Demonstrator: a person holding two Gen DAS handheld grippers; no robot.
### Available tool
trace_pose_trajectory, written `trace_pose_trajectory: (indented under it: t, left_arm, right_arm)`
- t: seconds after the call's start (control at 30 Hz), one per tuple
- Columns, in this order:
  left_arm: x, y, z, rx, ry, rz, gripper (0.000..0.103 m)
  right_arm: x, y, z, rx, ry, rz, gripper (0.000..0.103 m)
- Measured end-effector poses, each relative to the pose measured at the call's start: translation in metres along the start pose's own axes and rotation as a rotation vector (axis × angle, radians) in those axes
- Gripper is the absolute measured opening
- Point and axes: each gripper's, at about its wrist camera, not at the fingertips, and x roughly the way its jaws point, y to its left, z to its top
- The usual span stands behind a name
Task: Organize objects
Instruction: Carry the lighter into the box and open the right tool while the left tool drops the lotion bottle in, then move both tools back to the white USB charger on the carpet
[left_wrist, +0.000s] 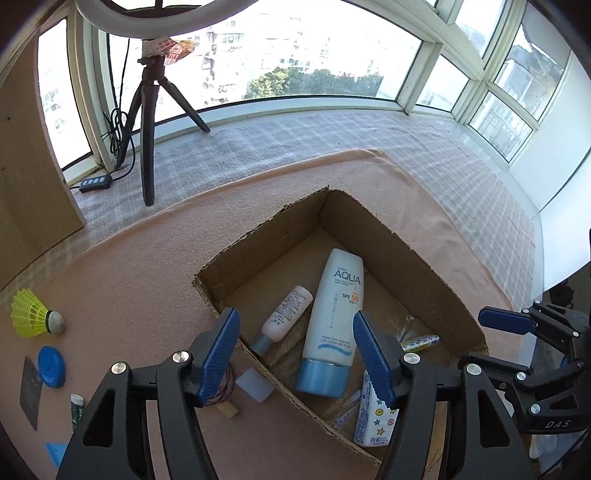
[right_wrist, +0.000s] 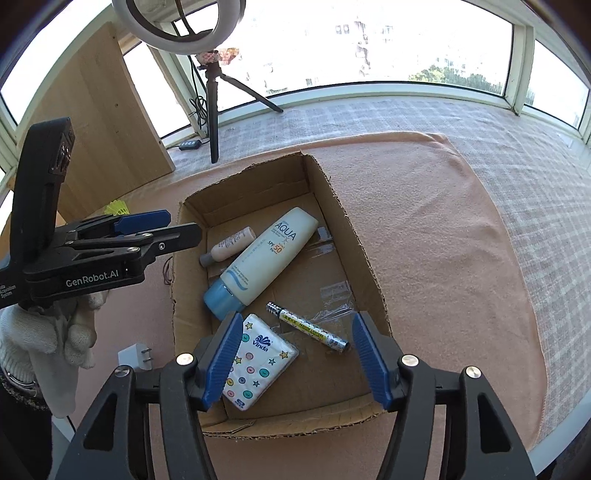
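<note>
An open cardboard box (left_wrist: 258, 243) (right_wrist: 369, 258) sits on a peach cloth. In it lie a white AQUA sunscreen tube (left_wrist: 334, 317) (right_wrist: 269, 254) with a blue cap, a small white bottle (left_wrist: 286, 314) (right_wrist: 231, 247), a star-patterned tissue pack (left_wrist: 373, 421) (right_wrist: 258, 362) and a slim patterned lighter (left_wrist: 421, 341) (right_wrist: 310, 326). My left gripper (left_wrist: 295, 325) hangs open above the box's near-left corner, nothing between its blue pads. My right gripper (right_wrist: 298, 321) is open over the tissue pack and lighter, not touching either. Each gripper shows at the edge of the other's view.
Left of the box lie a yellow shuttlecock (left_wrist: 31, 314), a blue round lid (left_wrist: 51, 366), a dark card (left_wrist: 30, 391), a small green-white tube (left_wrist: 77, 410) and a white charger plug (right_wrist: 135, 360). A ring-light tripod (left_wrist: 147, 147) and a wooden board (right_wrist: 103, 110) stand by the window.
</note>
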Motion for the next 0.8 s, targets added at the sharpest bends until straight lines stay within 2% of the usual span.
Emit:
trace_pose_trajectory:
  t: [0.33, 0.8]
  left_arm:
    - [-0.027, 0.039, -0.021, -0.054, -0.015, 0.041, 0.067]
    - [-0.084, 0.102, -0.085, -0.15, -0.022, 0.105, 0.067]
  right_arm:
    - [-0.001, 0.014, -0.002, -0.002, -0.007, 0.017, 0.058]
    - [-0.007, 0.065, -0.014, -0.022, -0.023, 0.101, 0.058]
